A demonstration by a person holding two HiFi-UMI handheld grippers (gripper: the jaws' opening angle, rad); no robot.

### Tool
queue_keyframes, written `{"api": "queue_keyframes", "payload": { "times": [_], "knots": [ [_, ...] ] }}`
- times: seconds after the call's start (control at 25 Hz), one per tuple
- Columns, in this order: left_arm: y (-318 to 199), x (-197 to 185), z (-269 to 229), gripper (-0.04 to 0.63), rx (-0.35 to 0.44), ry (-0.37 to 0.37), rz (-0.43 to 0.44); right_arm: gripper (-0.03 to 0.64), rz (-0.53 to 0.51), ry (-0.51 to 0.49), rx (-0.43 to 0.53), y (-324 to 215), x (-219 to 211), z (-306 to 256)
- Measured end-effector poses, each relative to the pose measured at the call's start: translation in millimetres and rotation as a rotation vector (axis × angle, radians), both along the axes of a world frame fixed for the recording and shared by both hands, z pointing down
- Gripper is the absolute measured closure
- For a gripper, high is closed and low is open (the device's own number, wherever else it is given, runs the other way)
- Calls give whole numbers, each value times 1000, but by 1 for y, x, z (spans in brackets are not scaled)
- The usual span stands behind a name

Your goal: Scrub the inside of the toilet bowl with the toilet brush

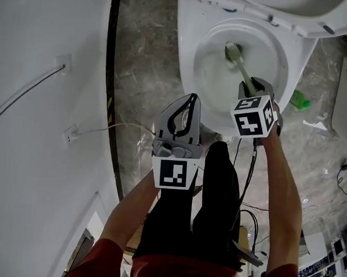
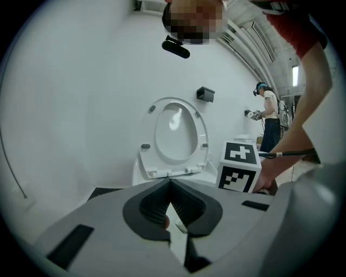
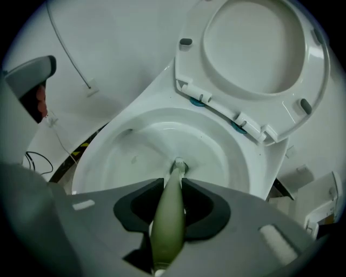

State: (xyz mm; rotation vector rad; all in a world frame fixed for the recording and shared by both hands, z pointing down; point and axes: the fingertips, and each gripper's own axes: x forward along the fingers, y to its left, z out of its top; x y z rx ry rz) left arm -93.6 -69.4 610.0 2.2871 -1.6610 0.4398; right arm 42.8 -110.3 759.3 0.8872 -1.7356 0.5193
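Note:
The white toilet bowl (image 1: 191,59) stands open with its seat and lid (image 3: 259,59) raised. A toilet brush with an olive-green handle (image 3: 168,213) reaches down into the bowl; its bristle head (image 1: 232,51) rests on the inner wall near the bottom. My right gripper (image 1: 254,85) is over the bowl's front rim, shut on that handle. In the right gripper view the handle runs out between the jaws of the right gripper (image 3: 170,186) to the brush head (image 3: 178,165). My left gripper (image 1: 192,96) hangs in front of the bowl to the left, shut on nothing.
A white wall (image 1: 40,96) runs close along the left, with a thin white cable (image 1: 103,127) trailing to the floor. A green object (image 1: 300,102) lies on the grey floor right of the toilet. Another person (image 2: 268,116) stands far off in the left gripper view.

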Motion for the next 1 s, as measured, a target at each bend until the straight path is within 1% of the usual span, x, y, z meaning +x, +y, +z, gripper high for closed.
{"api": "queue_keyframes", "payload": {
  "times": [0.08,0.24,0.32,0.44,0.56,0.72,0.8,0.88,1.0],
  "knots": [
    [1,0,-1,591,-2,-6,9,502,68,-40,-13,0,2,-9],
    [-2,2,-7,591,28,10,9,502,239,-159,-13,2,11,-40],
    [-2,4,-7,591,17,-5,27,502,321,-215,-12,2,14,-53],
    [-4,5,-9,591,12,-3,24,502,445,-286,-26,1,16,-62],
    [-9,5,-13,591,29,-3,27,502,522,-294,-48,-1,21,-50],
    [-13,6,-15,591,38,4,22,502,574,-249,-88,-5,27,-11],
    [-12,7,-15,591,37,10,22,502,613,-236,-101,-7,32,-2],
    [-10,9,-14,591,32,8,30,502,665,-259,-107,-8,36,-6],
    [-8,9,-13,591,24,-4,45,502,759,-349,-106,-7,44,-30]
  ]
}}
